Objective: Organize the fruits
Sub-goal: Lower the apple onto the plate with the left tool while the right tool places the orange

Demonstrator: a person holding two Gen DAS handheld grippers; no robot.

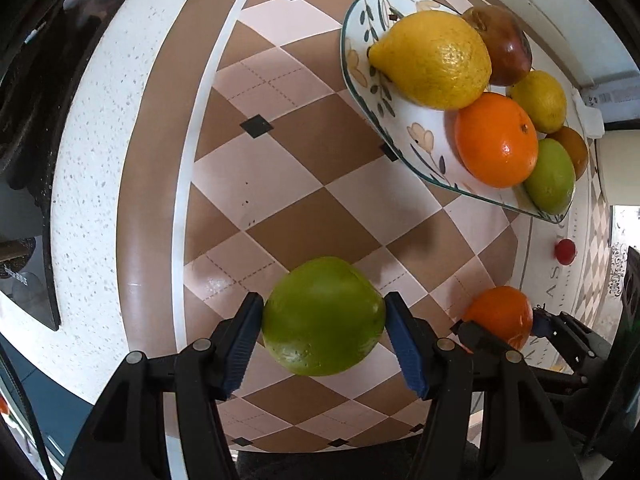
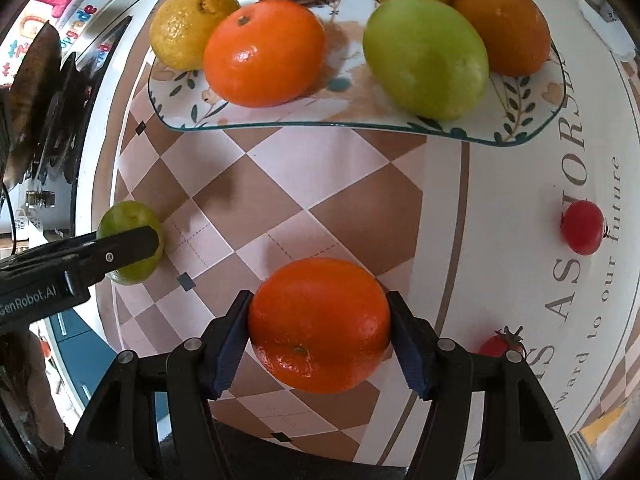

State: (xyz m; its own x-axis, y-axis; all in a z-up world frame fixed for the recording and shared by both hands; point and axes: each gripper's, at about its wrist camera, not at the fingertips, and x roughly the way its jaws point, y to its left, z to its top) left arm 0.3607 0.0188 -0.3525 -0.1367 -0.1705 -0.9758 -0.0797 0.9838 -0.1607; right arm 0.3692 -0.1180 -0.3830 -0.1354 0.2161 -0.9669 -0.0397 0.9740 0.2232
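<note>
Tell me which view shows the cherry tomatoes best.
The right wrist view: two tomatoes, one whole, another partly behind the right gripper. The left wrist view shows only one, small, near the edge.

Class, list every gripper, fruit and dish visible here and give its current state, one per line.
Left gripper: shut on the round green fruit.
Right gripper: shut on the round orange.
Floral glass plate: loaded with fruit.
Two small red tomatoes: loose on the patterned tablecloth.
</note>
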